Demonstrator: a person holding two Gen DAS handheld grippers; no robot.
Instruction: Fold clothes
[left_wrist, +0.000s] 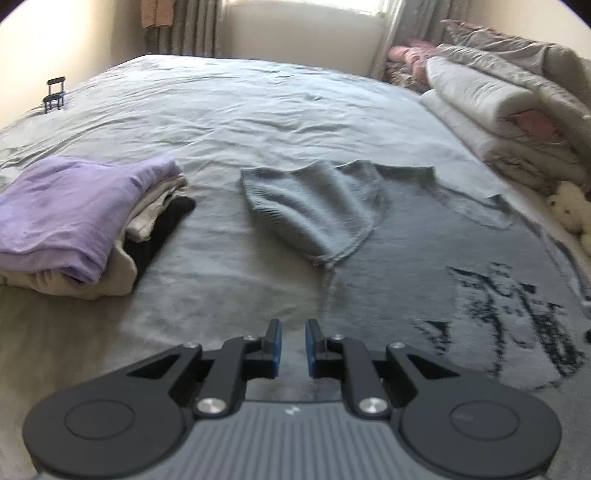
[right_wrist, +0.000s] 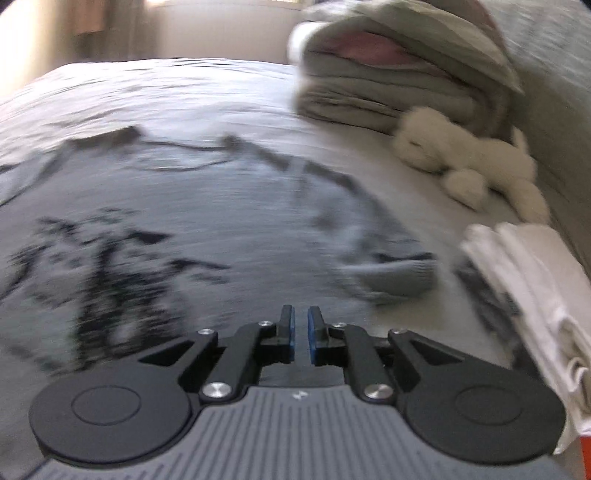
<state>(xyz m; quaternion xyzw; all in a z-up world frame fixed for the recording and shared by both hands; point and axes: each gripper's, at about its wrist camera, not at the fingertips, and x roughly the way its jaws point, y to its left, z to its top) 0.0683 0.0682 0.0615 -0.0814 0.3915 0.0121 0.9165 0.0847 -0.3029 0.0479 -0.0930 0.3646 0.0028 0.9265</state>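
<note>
Grey knit, ribbed at the cuff: the sweater (left_wrist: 388, 236) lies flat on the bed (left_wrist: 229, 110) ahead of me, 1 sleeve folded across its chest, black brush-stroke print lower down. My left gripper (left_wrist: 293, 332) and right gripper (right_wrist: 301, 317) each show a narrow gap between blue pads, nothing between them. Folded clothes (left_wrist: 74, 218), lilac on top, sit left. Rolled duvets (left_wrist: 517, 110) and a fluffy white toy (right_wrist: 461, 158) line the right side.

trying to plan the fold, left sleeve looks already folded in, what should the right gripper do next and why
Probably take the right gripper, its jaws slightly apart and empty, to the right sleeve's cuff and pinch it. The grey sweater lies flat on the bed with its left sleeve already folded over the body, while the right one still lies out to the side.
</note>
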